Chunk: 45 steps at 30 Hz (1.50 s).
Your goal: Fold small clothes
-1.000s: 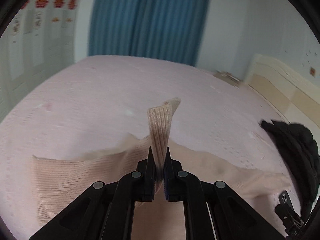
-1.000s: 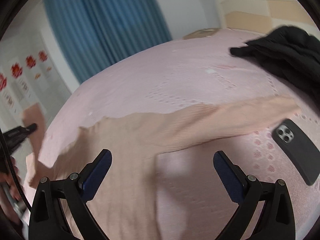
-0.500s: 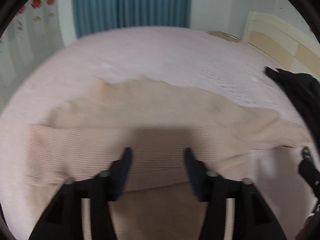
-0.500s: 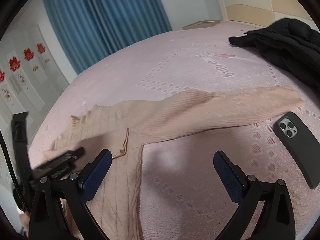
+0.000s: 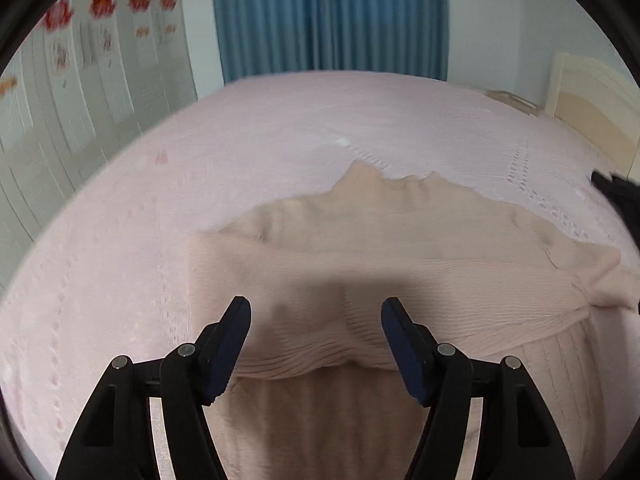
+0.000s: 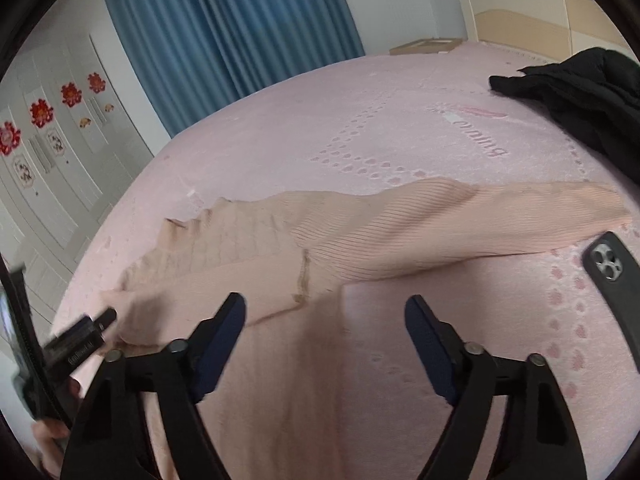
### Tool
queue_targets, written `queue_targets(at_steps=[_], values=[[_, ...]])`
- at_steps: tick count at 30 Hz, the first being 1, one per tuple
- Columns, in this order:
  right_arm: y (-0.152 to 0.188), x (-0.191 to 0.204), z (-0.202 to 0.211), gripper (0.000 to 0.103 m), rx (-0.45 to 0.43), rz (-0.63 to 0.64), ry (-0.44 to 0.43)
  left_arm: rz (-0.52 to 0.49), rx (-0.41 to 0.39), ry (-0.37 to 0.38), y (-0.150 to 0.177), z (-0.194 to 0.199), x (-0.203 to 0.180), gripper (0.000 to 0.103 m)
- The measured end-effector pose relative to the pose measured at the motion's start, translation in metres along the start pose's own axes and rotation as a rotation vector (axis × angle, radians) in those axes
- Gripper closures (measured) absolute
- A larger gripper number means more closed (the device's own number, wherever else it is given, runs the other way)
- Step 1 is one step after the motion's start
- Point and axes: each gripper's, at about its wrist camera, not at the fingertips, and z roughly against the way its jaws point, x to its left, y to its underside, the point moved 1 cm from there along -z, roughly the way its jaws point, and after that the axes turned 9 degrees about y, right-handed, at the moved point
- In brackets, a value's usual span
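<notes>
A ribbed peach knit sweater (image 5: 372, 248) lies flat on the pale pink patterned bedspread (image 5: 280, 128), its left sleeve folded across the chest and its right sleeve (image 6: 500, 216) stretched toward three o'clock. The left gripper (image 5: 316, 312) hangs over the folded sleeve with its jaws parted and nothing between them. The right gripper (image 6: 325, 312) stands wide over the sweater's side edge, its jaws having just been closing a little, gripping nothing. A black phone in a case (image 6: 616, 276) lies just beside the right cuff; whether they touch is unclear. A crumpled black garment (image 6: 576, 96) sits at two o'clock, apart from the sweater.
</notes>
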Motion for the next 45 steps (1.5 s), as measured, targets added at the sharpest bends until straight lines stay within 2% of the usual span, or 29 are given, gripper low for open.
queue_targets(at_steps=[1, 3, 8, 11, 13, 15, 17, 19, 20, 21, 22, 24, 27, 30, 35, 37, 38, 40, 41, 42, 45], values=[[-0.004, 0.004, -0.002, 0.025, 0.0, 0.003, 0.009, 0.032, 0.018, 0.024, -0.001, -0.004, 0.012, 0.037], [-0.013, 0.015, -0.005, 0.029, -0.002, 0.015, 0.034, 0.054, 0.031, 0.02, -0.005, -0.012, 0.025, 0.037], [-0.042, 0.049, -0.031, 0.034, 0.036, 0.075, 0.055, 0.179, -0.015, 0.048, -0.013, -0.021, 0.068, 0.037], [-0.035, 0.057, -0.053, 0.034, 0.062, 0.097, 0.084, 0.233, -0.003, 0.088, -0.011, -0.025, 0.086, 0.037], [-0.022, 0.055, -0.07, 0.036, 0.109, 0.085, 0.115, 0.231, -0.003, 0.11, -0.01, -0.025, 0.094, 0.035], [-0.011, 0.053, -0.087, 0.047, 0.194, 0.072, 0.145, 0.214, -0.01, 0.105, -0.008, -0.024, 0.098, 0.032], [-0.008, 0.057, -0.094, 0.053, 0.198, 0.113, 0.173, 0.202, -0.007, 0.125, -0.006, -0.024, 0.102, 0.032], [-0.006, 0.066, -0.097, 0.072, 0.172, 0.191, 0.188, 0.231, 0.007, 0.163, -0.004, -0.028, 0.107, 0.032], [-0.004, 0.072, -0.096, 0.088, 0.162, 0.23, 0.168, 0.248, 0.019, 0.186, -0.004, -0.031, 0.11, 0.032], [-0.003, 0.076, -0.094, 0.097, 0.142, 0.257, 0.174, 0.251, 0.02, 0.197, -0.005, -0.032, 0.112, 0.032], [-0.002, 0.078, -0.093, 0.099, 0.124, 0.27, 0.183, 0.253, 0.015, 0.21, -0.006, -0.033, 0.115, 0.032], [-0.006, 0.07, -0.087, 0.1, 0.1, 0.226, 0.134, 0.275, 0.0, 0.23, -0.008, -0.032, 0.122, 0.032], [-0.021, 0.049, -0.071, 0.1, 0.027, 0.111, 0.062, 0.374, -0.007, 0.273, -0.005, -0.033, 0.139, 0.032], [-0.026, 0.039, -0.067, 0.1, -0.011, 0.085, 0.112, 0.419, -0.009, 0.283, -0.004, -0.037, 0.147, 0.032], [-0.024, 0.039, -0.091, 0.1, 0.07, 0.092, 0.133, 0.414, -0.011, 0.338, -0.007, -0.039, 0.137, 0.033], [-0.018, 0.046, -0.094, 0.099, 0.089, 0.134, 0.178, 0.376, 0.003, 0.313, -0.008, -0.042, 0.125, 0.033], [-0.016, 0.048, -0.099, 0.097, 0.105, 0.154, 0.205, 0.356, 0.017, 0.284, -0.009, -0.045, 0.12, 0.033], [-0.014, 0.044, -0.099, 0.095, 0.111, 0.161, 0.206, 0.315, 0.057, 0.198, -0.006, -0.055, 0.111, 0.033], [-0.015, 0.042, -0.097, 0.09, 0.114, 0.157, 0.191, 0.294, 0.087, 0.147, -0.005, -0.062, 0.107, 0.034], [-0.016, 0.038, -0.095, 0.08, 0.118, 0.151, 0.179, 0.269, 0.1, 0.119, -0.005, -0.066, 0.103, 0.033], [-0.022, 0.016, -0.077, 0.055, 0.091, 0.101, 0.187, 0.22, 0.098, 0.083, -0.007, -0.067, 0.095, 0.032]])
